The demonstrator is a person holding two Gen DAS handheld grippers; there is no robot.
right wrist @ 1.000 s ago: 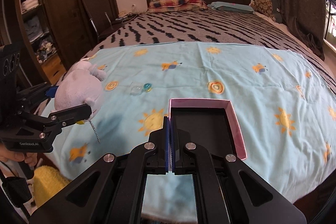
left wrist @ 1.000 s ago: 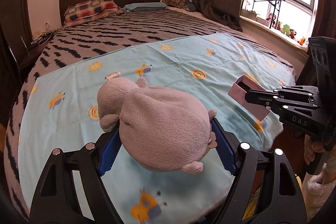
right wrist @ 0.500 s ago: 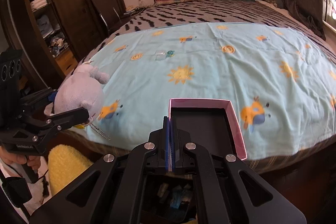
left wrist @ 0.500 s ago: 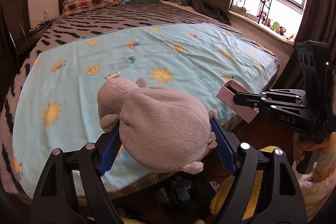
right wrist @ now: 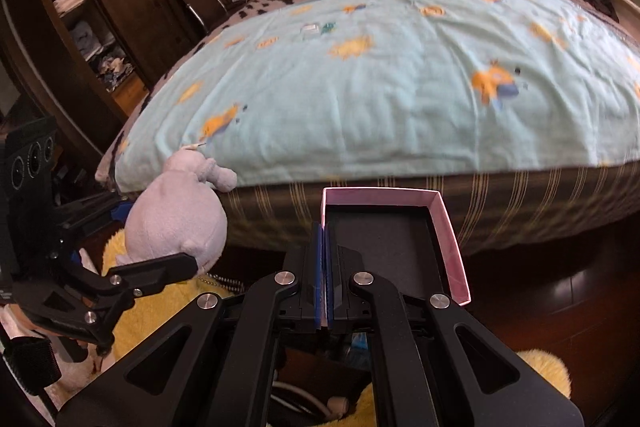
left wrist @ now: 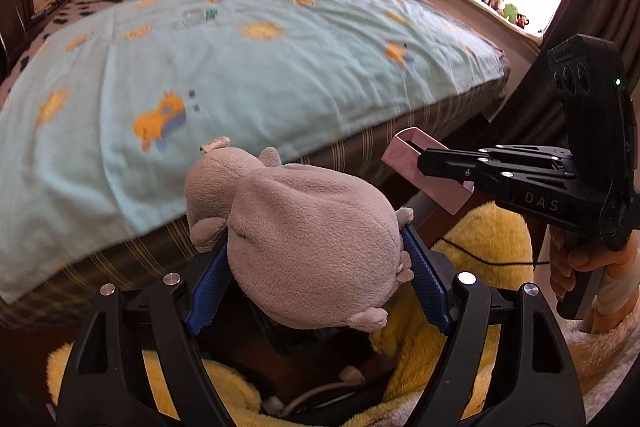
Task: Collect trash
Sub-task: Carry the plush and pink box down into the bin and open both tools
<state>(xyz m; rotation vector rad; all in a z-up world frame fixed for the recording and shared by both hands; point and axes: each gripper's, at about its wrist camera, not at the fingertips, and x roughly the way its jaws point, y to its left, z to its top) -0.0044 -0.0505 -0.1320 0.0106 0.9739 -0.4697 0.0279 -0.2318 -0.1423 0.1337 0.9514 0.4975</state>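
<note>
My left gripper is clamped around the grey plush toy, held off the foot of the bed (above something yellow and fluffy). My right gripper pinches the left wall of the pink box, held level beside the plush.
</note>
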